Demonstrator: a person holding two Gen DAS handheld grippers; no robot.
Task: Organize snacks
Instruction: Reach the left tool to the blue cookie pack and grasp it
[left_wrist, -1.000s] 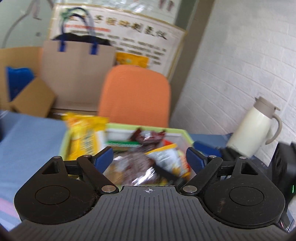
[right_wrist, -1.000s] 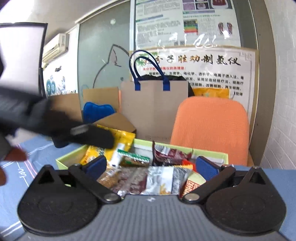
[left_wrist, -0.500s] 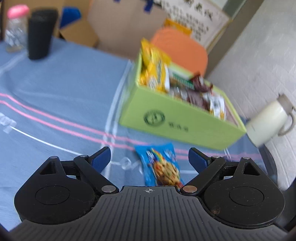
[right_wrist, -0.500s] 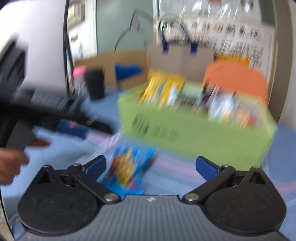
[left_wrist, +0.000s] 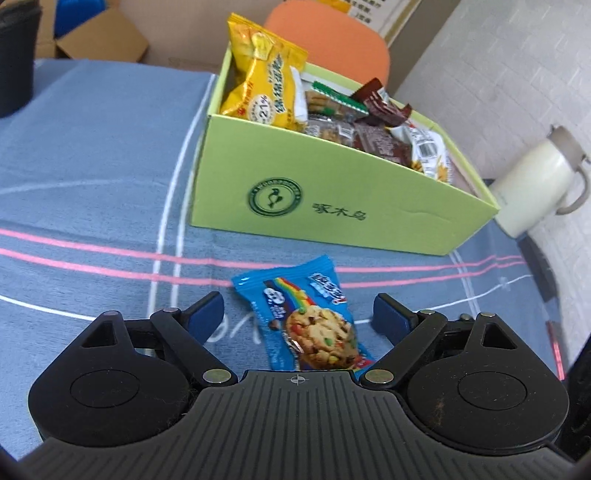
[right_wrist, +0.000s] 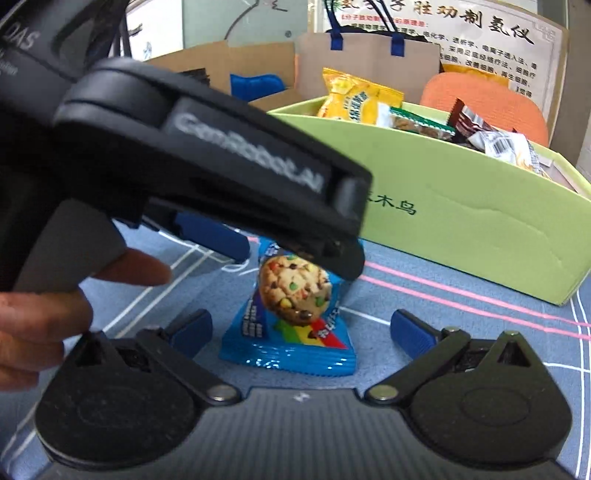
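A blue cookie packet (left_wrist: 306, 321) lies flat on the blue tablecloth in front of a light green box (left_wrist: 332, 192) filled with snack packets. My left gripper (left_wrist: 297, 312) hangs over it, jaws wide and closing, a pad on each side of the packet without touching it. In the right wrist view the same cookie packet (right_wrist: 291, 306) lies ahead of my right gripper (right_wrist: 301, 326), which stands open and apart from it. My left gripper (right_wrist: 280, 251) reaches in from the upper left over the packet's far end, hiding part of it. The green box (right_wrist: 461, 221) stands behind.
A tall yellow packet (left_wrist: 266, 92) sticks up at the box's left end. A cream thermos jug (left_wrist: 535, 184) stands right of the box, a black cup (left_wrist: 14, 55) at the far left. An orange chair (left_wrist: 332, 44) and cardboard boxes are behind. A hand (right_wrist: 44, 314) holds the left gripper.
Both grippers have dropped from above the box's snacks to the tablecloth in front of it. The cookie packet has come between both pairs of jaws. The left gripper now fills the right wrist view.
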